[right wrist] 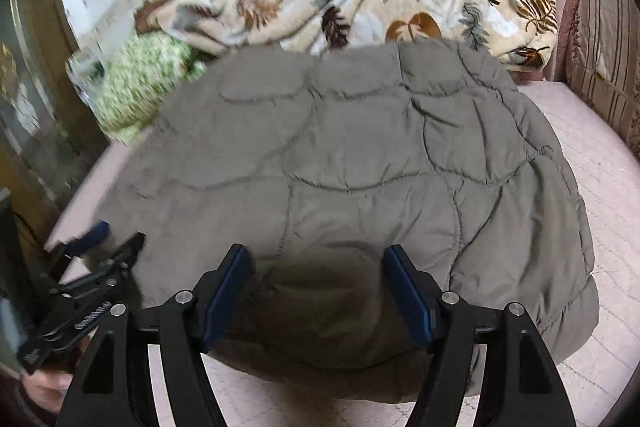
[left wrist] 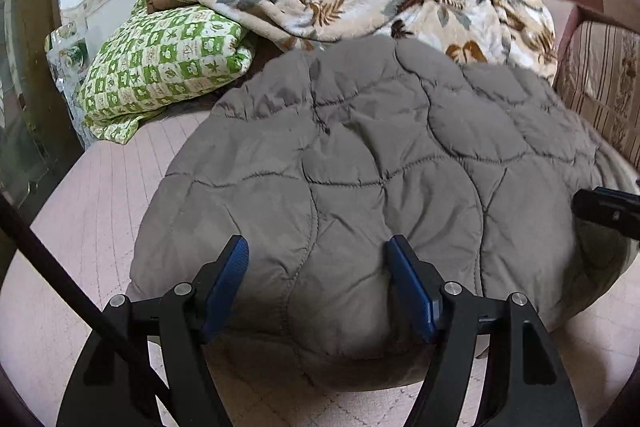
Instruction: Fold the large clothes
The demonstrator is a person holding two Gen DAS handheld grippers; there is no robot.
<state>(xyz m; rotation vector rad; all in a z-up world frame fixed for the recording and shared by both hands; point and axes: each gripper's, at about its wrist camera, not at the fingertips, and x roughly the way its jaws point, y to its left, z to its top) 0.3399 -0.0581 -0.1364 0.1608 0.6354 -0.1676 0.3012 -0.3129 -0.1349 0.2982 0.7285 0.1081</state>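
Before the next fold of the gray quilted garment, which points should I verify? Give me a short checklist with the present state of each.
1. Left gripper open: ok, fingers spread wide.
2. Right gripper open: ok.
3. Both at the near edge of the gray quilted garment: ok.
4. Fabric gripped: not ok, neither gripper has closed.
5. Garment flat: not ok, puffy and bunched at the near edge.
6. Room behind: not ok, leaf-print blanket and green checkered cushion lie close.

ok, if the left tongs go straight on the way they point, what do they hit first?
The grey quilted jacket: its near edge already bulges between the open left tongs. Contact can't be confirmed.
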